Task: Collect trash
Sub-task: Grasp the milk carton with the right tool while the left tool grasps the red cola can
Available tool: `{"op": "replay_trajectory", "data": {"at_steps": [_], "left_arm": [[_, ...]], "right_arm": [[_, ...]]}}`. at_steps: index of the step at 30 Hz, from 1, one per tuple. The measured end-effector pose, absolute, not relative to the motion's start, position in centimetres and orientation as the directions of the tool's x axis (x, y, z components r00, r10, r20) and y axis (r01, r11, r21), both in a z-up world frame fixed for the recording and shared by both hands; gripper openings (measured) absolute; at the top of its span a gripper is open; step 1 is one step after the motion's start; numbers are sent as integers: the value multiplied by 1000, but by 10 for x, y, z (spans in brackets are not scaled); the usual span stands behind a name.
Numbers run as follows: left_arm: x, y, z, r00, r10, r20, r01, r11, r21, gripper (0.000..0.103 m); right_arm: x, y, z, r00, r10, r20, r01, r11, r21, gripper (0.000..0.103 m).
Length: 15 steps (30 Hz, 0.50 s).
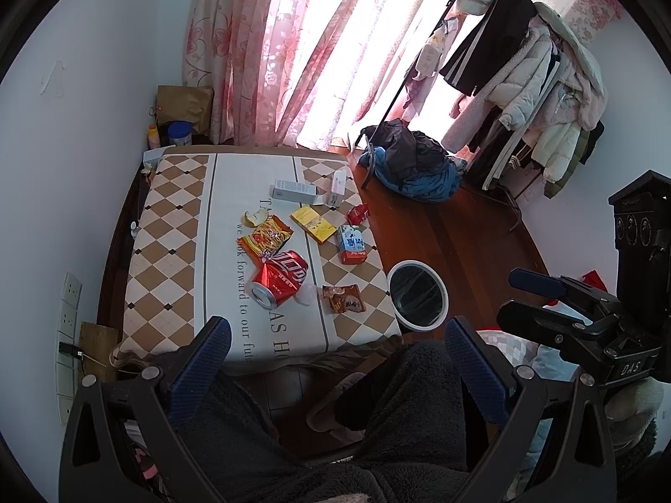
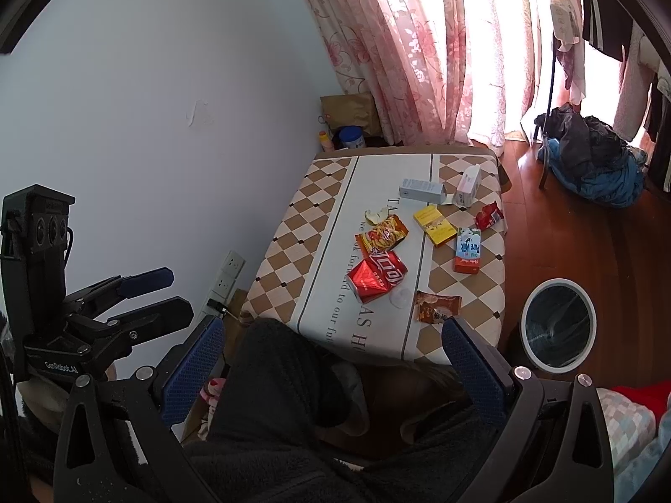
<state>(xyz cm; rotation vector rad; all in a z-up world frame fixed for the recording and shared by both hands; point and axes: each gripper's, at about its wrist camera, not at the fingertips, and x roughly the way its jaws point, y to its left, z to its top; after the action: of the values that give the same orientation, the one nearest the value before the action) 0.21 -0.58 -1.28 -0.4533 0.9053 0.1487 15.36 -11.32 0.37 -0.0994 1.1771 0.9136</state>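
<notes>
The left gripper (image 1: 337, 335) is hanging above the near edge of the table (image 1: 176, 226) with its blue-padded fingers (image 1: 201, 360) spread wide and nothing between them. The right gripper (image 2: 333, 335) is hovering beside it, its jaws likewise standing apart and empty. The person's dark fleece-covered legs (image 1: 377, 410) are sitting under both tools, filling the near foreground.

The trash is lying scattered over the checked tablecloth: a crushed red cola can (image 1: 280, 281) nearest, a clear plastic lid (image 1: 305, 294) touching its right side, and a brown snack wrapper (image 1: 344, 298) just right of that. Farther off are lying an orange chip bag (image 1: 268, 237), a fruit peel (image 1: 253, 218), a yellow box (image 1: 318, 223), a milk carton (image 1: 352, 244), a small red wrapper (image 1: 357, 213) at the right edge, and two pale boxes (image 1: 293, 191) at the far end.

A white-rimmed bin (image 1: 417, 298) with a dark liner is standing on the wooden floor just right of the table's near corner. Beyond it a heap of dark and blue clothes (image 1: 413, 167) is lying by a loaded clothes rack (image 1: 524, 84).
</notes>
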Motion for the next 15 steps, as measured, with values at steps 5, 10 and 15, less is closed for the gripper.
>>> {"op": "replay_trajectory", "data": {"at_steps": [5, 10, 15], "left_arm": [[8, -2, -19, 610, -38, -792, -329, 896, -297, 103], [35, 24, -54, 551, 177, -816, -495, 856, -149, 103], [84, 60, -115, 434, 283, -855, -565, 825, -14, 103]], "right_arm": [[160, -111, -3, 93, 565, -820, -632, 670, 390, 103], [191, -108, -36, 167, 506, -846, -541, 765, 350, 103], [256, -100, -119, 183, 379, -907, -392, 874, 286, 103]]}}
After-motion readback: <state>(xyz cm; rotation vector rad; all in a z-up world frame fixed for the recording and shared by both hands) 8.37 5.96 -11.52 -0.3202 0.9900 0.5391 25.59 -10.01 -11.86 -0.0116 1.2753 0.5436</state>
